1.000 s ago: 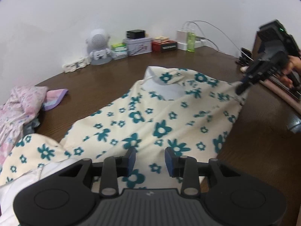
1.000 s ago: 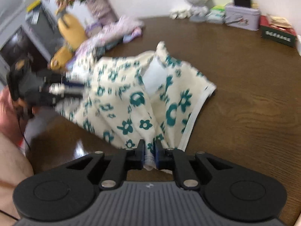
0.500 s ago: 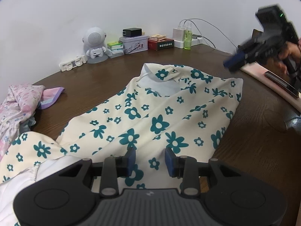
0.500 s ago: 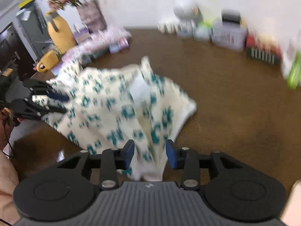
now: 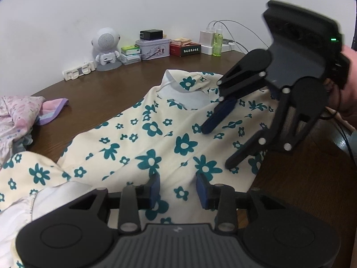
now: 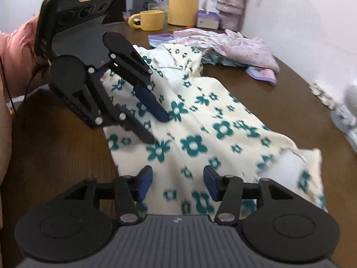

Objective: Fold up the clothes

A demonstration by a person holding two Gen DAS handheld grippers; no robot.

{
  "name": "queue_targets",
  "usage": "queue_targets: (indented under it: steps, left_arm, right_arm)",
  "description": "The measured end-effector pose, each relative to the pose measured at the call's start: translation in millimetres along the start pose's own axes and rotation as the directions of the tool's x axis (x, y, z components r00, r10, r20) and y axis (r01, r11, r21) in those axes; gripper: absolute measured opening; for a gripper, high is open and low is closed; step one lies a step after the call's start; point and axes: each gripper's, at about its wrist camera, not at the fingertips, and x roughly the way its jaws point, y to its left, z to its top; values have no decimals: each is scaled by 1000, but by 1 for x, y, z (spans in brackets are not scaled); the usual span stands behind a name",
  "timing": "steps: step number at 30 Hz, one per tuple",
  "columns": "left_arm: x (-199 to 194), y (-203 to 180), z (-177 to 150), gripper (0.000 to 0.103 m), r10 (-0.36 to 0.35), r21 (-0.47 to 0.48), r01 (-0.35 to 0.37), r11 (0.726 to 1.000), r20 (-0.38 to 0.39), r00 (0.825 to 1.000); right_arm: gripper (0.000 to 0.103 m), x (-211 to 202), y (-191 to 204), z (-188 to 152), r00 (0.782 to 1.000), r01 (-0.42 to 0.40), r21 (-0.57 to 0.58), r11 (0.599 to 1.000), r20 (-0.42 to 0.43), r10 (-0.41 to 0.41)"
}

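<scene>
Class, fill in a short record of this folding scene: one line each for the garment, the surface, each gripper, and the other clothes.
garment: cream floral garment with teal flowers, spread over the table, not held
surface: dark wooden table
left gripper: open, above the garment's near part
right gripper: open, above the garment, holding nothing
other clothes: pink clothes pile lying beyond the floral garment in the right wrist view
fold progress: judged not neatly folded yet; cloth is rumpled at one end
</scene>
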Motion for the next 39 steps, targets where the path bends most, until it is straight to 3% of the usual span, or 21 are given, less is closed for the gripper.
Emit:
queue_targets:
  steps: [3,6,9,15,16,20,22,27,29,33,39]
  left_arm:
    - [-7,6,-7,40,1,-1,-1,1000,-3,1000]
    - [-18,16,-18,46,31,-7,-32,999,-10,999]
    - [-32,27,-30,46,15,-27,-15,1000,-5,1000]
    - [-69,53,-59,45,134,-61,-136,989,-42,990]
    - [-76,59,-64,42,155,-73,-158,985,-47,987]
    - [-99,79,-87,48,246,-134,-255,958,-81,966]
    - [-107,84,-95,48,220,-185,-227,956,-59,974]
    - [-118,82,-103,49,234,-151,-239,959,-49,971]
    - [-125,86,-108,49,270,-145,-277,950,-68,961]
    - [-127,89,-118,48,256,-189,-262,946,-54,965]
    - [-128,89,-120,48,253,-170,-258,951,-50,966]
  right_arm:
    - [63,1,-17,-7,999,-36,60,998,9,35]
    - [64,-13,-32,-24,1000,-1,115,993,10,0]
    - [63,-27,-40,-39,1000,17,151,988,5,-18]
    - [66,-38,-36,-53,995,85,118,989,-65,-77]
    - [66,-41,-36,-55,994,89,118,989,-69,-81]
    - [69,-44,-34,-58,993,107,125,986,-68,-99]
    - [70,-45,-33,-59,993,111,130,985,-60,-104]
    - [72,-45,-31,-62,992,120,143,982,-46,-115]
    - [72,-45,-30,-63,992,126,146,981,-42,-121]
    - [72,-45,-28,-64,991,133,158,979,-39,-128]
    - [73,-46,-17,-59,989,136,159,978,-76,-125]
